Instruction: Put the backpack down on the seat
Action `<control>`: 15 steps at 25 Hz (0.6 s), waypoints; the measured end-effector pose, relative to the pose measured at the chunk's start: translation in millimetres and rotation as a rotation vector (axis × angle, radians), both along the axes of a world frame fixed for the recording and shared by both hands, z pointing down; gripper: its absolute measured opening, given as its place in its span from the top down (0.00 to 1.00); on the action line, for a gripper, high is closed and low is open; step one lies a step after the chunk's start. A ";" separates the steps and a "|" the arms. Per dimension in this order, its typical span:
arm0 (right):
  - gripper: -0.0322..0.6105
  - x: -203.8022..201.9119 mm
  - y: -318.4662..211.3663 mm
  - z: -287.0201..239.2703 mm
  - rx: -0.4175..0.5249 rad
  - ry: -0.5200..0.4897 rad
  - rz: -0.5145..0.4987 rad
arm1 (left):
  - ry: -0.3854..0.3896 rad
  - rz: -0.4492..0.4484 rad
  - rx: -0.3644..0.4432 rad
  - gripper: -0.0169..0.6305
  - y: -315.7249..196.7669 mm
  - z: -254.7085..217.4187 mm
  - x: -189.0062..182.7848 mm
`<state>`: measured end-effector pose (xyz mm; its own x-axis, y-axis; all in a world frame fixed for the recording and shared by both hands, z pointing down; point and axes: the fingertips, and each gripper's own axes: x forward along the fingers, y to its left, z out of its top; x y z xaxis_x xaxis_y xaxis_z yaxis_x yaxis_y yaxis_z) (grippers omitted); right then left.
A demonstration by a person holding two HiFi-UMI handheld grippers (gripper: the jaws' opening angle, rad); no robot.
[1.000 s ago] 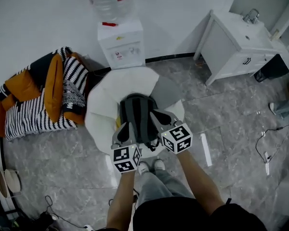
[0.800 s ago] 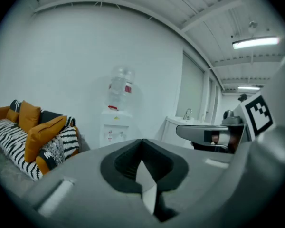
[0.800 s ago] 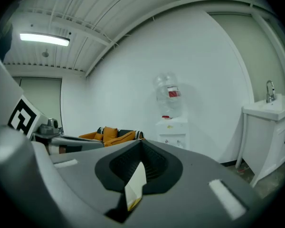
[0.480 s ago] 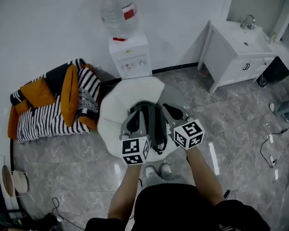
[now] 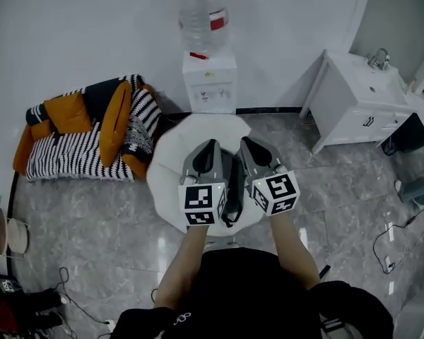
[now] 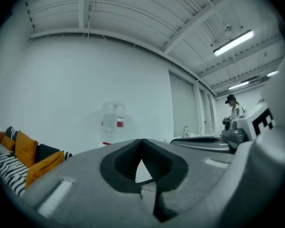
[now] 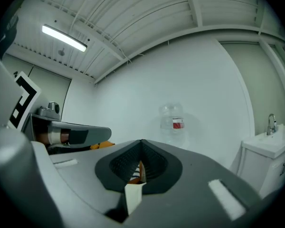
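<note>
While a person in a black top stands on the grey marble floor, the left gripper and the right gripper point level, side by side, each with its jaws pressed together. Between them hangs the dark backpack, over the round white seat. Both grippers seem to pinch its top or straps, though their own bodies hide the exact hold. A strap loop dangles near the marker cubes. Just beyond the seat a white water dispenser stands against the wall, with a clear bottle bearing a red label upturned on it. To the left lies a black-and-white striped sofa piled with orange cushions. To the right stands a white sink cabinet with a tap. Farther off, the left gripper view catches another person in a cap.
</note>
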<state>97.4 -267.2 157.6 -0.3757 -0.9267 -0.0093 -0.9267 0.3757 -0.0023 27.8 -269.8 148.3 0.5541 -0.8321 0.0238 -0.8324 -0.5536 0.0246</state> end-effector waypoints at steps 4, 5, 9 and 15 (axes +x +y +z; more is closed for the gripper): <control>0.95 -7.0 -6.4 -2.1 -0.016 -0.065 -0.032 | -0.066 -0.054 0.021 0.98 -0.4 3.6 -7.3; 0.95 -9.0 -8.0 -1.1 -0.028 -0.090 -0.047 | -0.064 -0.058 0.023 0.98 0.3 3.2 -9.4; 0.95 -14.9 -11.4 -1.5 -0.026 -0.075 -0.071 | -0.061 -0.071 0.033 0.97 0.7 -0.7 -13.9; 0.95 -11.3 -17.1 -5.7 -0.005 -0.058 -0.079 | -0.068 -0.054 0.040 0.97 -3.7 -2.3 -3.4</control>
